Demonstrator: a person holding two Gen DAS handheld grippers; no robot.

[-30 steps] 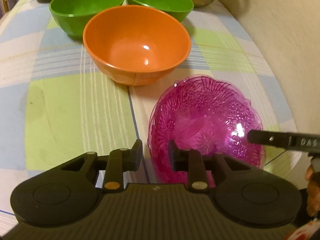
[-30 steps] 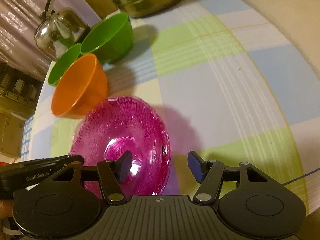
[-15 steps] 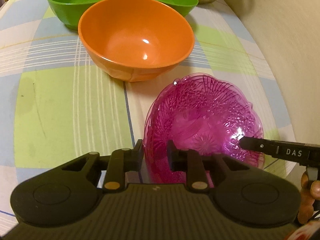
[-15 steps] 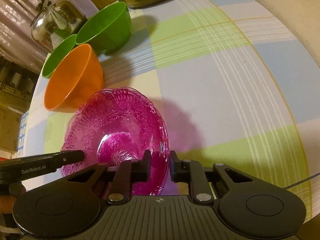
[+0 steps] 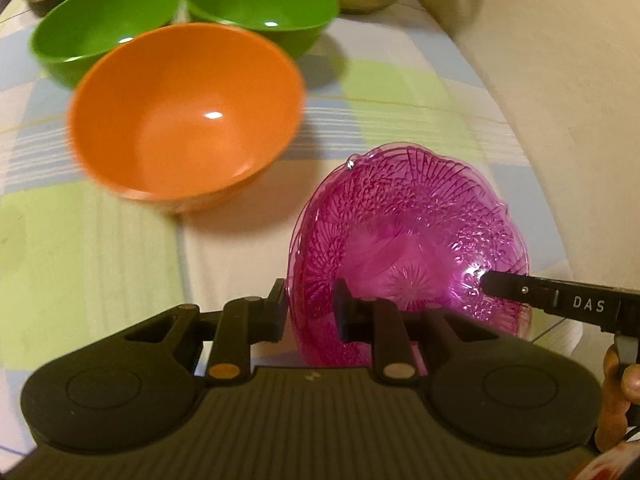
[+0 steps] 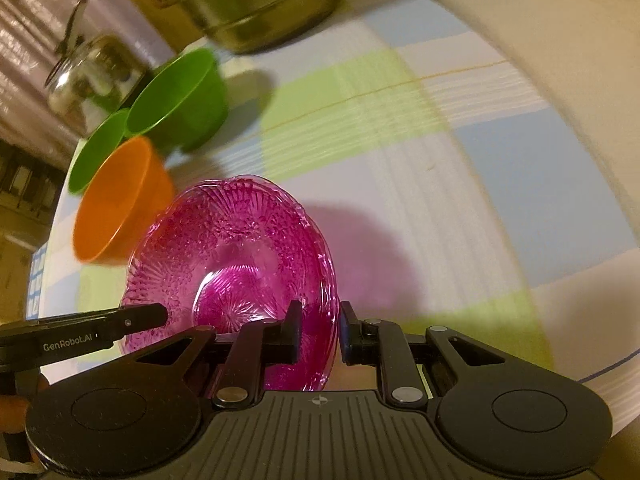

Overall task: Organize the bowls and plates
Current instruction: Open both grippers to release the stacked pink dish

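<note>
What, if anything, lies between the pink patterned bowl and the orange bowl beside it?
Nothing visible. Both the left gripper and right gripper pinch the pink bowl by its rim; only bare tablecloth separates it from the empty orange bowl.

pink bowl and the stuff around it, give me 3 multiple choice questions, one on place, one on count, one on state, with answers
1. Where does the orange bowl stand relative to the pink bowl, seen from the left wrist?
A. Beyond it and to the left
B. Stacked inside it
C. Nearer the camera, to the right

2. How many green bowls are on the table?
A. One
B. Two
C. Four

3. How is the pink bowl held?
A. By neither gripper
B. By the left gripper alone
C. By both, each clamped on a rim

Answers:
1. A, it sits further up the table on the left.
2. B, a pair stands side by side behind the orange one.
3. C, the left gripper and right gripper each pinch opposite rims.
</note>
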